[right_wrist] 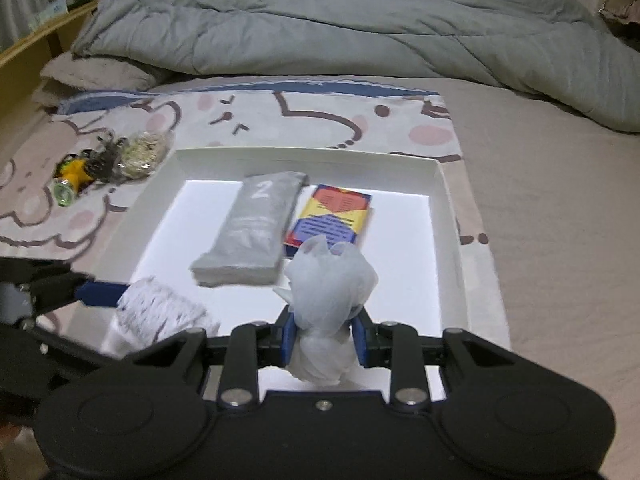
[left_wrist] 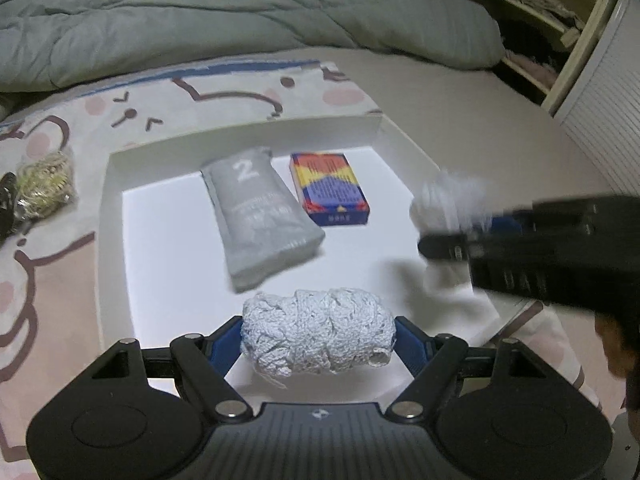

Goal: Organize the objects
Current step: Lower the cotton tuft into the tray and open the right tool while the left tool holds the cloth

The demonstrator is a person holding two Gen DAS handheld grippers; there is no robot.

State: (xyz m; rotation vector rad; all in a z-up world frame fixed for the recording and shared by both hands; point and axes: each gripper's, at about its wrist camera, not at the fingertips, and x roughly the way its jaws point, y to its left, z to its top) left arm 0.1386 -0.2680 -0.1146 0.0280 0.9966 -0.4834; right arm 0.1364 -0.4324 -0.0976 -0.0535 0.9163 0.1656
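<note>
Holding a white cord bundle (left_wrist: 318,330), the left gripper (left_wrist: 320,344) hovers low over the white tray (left_wrist: 114,216); the right gripper (right_wrist: 324,340) pinches crumpled tissue (right_wrist: 330,280). A grey pouch (left_wrist: 258,216) and card box (left_wrist: 328,188) already lie at the tray's centre, while small items (right_wrist: 108,162) at upper left wait on the bed.

Inside the white tray (right_wrist: 444,184), the grey pouch (right_wrist: 248,232) and the coloured box (right_wrist: 332,216) lie side by side across the far half. The near floor and the right strip beside the box are bare. The tray's low walls ring it.
</note>
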